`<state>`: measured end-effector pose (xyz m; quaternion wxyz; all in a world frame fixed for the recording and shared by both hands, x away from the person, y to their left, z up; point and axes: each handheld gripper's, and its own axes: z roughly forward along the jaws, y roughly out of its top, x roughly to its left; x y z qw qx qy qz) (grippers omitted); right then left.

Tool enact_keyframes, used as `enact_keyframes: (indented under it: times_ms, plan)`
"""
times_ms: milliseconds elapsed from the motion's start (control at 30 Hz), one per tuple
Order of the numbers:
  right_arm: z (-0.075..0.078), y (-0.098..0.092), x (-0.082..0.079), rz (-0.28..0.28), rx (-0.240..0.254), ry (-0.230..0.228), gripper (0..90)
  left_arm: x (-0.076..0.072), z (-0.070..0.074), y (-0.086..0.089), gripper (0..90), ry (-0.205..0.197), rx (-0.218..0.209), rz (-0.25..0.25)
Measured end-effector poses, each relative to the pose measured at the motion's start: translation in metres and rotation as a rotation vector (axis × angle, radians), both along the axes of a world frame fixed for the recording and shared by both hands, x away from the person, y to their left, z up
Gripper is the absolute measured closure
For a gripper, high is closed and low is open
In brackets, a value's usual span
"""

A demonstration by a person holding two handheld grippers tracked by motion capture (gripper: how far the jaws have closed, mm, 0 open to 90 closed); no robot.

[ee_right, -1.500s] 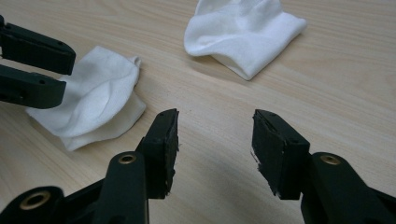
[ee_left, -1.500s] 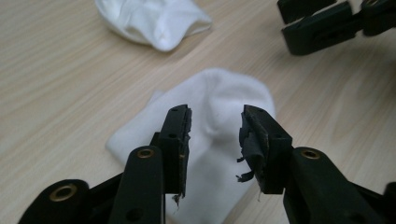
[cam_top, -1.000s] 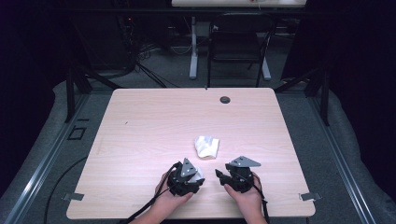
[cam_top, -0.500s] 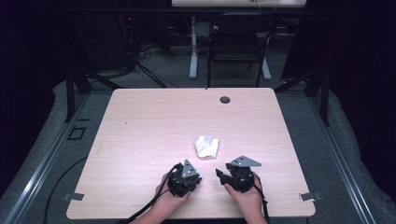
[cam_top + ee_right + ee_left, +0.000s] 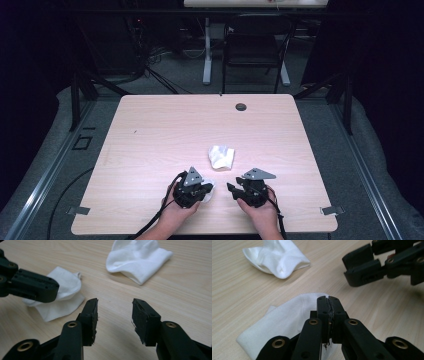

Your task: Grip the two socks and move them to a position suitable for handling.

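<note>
Near the table's [image 5: 150, 150] front edge, the left gripper [image 5: 328, 305] pinches the flat white cloth's [image 5: 284, 322] thin, limp edge — soft, light, best lifted by a corner — while the right gripper [image 5: 114, 315], jaws just narrowing, gapes empty.

Near sock [image 5: 284, 322]: white, flattened, lower centre of the high view, one edge pinched in shut jaws.
Far sock [image 5: 221, 157]: white, crumpled in a loose heap, centre of the high view, apart from the near sock.
</note>
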<state>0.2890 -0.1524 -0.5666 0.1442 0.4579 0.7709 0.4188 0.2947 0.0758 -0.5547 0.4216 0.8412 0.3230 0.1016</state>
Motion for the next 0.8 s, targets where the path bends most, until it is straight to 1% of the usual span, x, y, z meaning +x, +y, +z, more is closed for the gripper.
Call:
enact_keyframes:
  times_ms: [33, 67, 100, 133, 167, 200, 233, 267, 300, 333, 367, 400, 433, 467, 500, 533, 567, 600, 633, 733, 767, 800]
  plan:
    - [0.0, 0.003, -0.001, 0.017, -0.016, 0.002, 63.0, 0.0, 0.003, 0.003, 88.5, -0.003, -0.015, 0.005]
    - [0.0, 0.006, -0.001, 0.024, -0.021, 0.002, 67.4, -0.001, 0.005, 0.005, 88.6, -0.001, -0.028, 0.008]
    - [0.0, 0.009, -0.002, 0.036, -0.029, -0.005, 73.4, 0.0, 0.006, 0.006, 88.6, -0.004, -0.041, 0.009]
    - [0.001, 0.012, -0.003, 0.048, -0.027, -0.006, 78.7, 0.0, 0.008, 0.008, 88.6, 0.0, -0.055, 0.012]
    - [0.002, 0.016, -0.003, 0.058, -0.024, -0.008, 83.4, 0.0, 0.008, 0.008, 88.7, 0.0, -0.055, 0.012]
    - [0.002, 0.016, -0.003, 0.058, -0.024, -0.008, 83.4, 0.0, 0.01, 0.01, 88.7, -0.001, -0.064, 0.017]
    - [0.002, 0.019, -0.003, 0.069, -0.015, -0.007, 87.1, 0.0, 0.012, 0.012, 88.7, -0.008, -0.071, 0.025]
    - [0.002, 0.028, -0.003, 0.099, -0.009, -0.014, 90.0, 0.0, 0.015, 0.015, 88.7, -0.015, -0.077, 0.019]
    - [0.002, 0.033, -0.003, 0.114, -0.006, -0.015, 90.0, 0.0, 0.015, 0.015, 88.7, -0.015, -0.077, 0.019]
    - [0.001, 0.037, -0.003, 0.136, -0.013, -0.005, 90.0, 0.0, 0.018, 0.018, 88.8, -0.008, -0.097, 0.027]
    - [-0.001, 0.042, -0.003, 0.151, -0.009, 0.0, 90.0, 0.0, 0.019, 0.02, 88.8, -0.014, -0.098, 0.03]
    - [-0.003, 0.047, -0.004, 0.165, -0.015, -0.001, 90.0, 0.0, 0.02, 0.021, 88.8, -0.014, -0.108, 0.028]
    - [-0.003, 0.047, -0.004, 0.165, -0.015, -0.001, 90.0, 0.0, 0.02, 0.021, 88.8, -0.014, -0.108, 0.028]
    - [-0.006, 0.054, -0.005, 0.195, -0.045, -0.006, 89.2, -0.001, 0.022, 0.024, 88.7, -0.02, -0.112, 0.026]
    - [-0.006, 0.054, -0.005, 0.195, -0.045, -0.006, 89.2, -0.001, 0.022, 0.024, 88.8, -0.02, -0.112, 0.026]
    - [-0.01, 0.059, -0.005, 0.203, -0.062, -0.007, 87.3, -0.001, 0.024, 0.026, 88.8, -0.025, -0.109, 0.024]
    - [-0.012, 0.06, -0.004, 0.203, -0.074, -0.001, 86.8, -0.001, 0.024, 0.027, 88.8, -0.029, -0.113, 0.028]
    - [-0.014, 0.061, -0.004, 0.205, -0.088, 0.008, 86.7, -0.001, 0.024, 0.028, 88.8, -0.03, -0.105, 0.031]
    - [-0.018, 0.062, -0.003, 0.202, -0.085, 0.016, 87.1, -0.001, 0.024, 0.029, 88.8, -0.032, -0.103, 0.027]
    - [-0.018, 0.061, -0.003, 0.204, -0.087, 0.016, 88.1, -0.002, 0.025, 0.033, 88.7, -0.037, -0.099, 0.033]
    - [-0.017, 0.06, -0.003, 0.202, -0.106, 0.018, 89.0, -0.002, 0.025, 0.035, 88.7, -0.039, -0.099, 0.034]
    - [-0.017, 0.06, -0.004, 0.196, -0.111, 0.017, 89.1, -0.003, 0.027, 0.041, 88.7, -0.047, -0.086, 0.041]
